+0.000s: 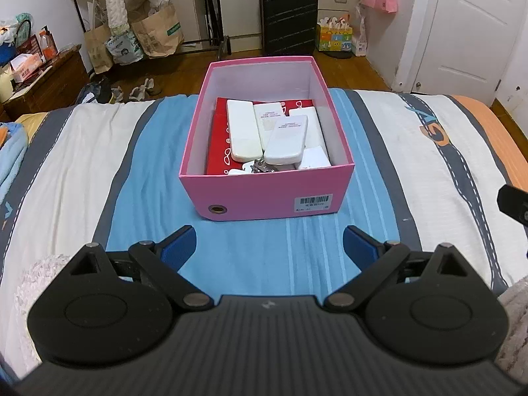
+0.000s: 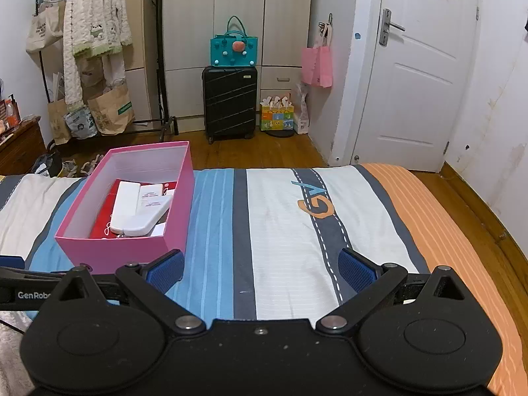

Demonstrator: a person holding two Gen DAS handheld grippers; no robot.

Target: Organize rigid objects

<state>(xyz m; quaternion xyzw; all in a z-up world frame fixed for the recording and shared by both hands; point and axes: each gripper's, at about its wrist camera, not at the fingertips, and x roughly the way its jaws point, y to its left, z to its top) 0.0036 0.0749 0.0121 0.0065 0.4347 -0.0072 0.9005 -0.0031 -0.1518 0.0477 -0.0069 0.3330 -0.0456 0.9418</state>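
An open pink cardboard box (image 1: 267, 194) sits on the striped bed (image 1: 82, 165), on its blue band. Inside lie white rectangular plastic remote-like cases (image 1: 283, 138) stacked over a flat red patterned box (image 1: 219, 142) (small metal bits near the front wall). The left claw (image 1: 269, 247) and right claw (image 2: 260, 267) are both spread wide, gripping nothing.

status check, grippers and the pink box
Left gripper open, empty. Right gripper open, empty. Pink box on bed, white remotes inside. Path clear.
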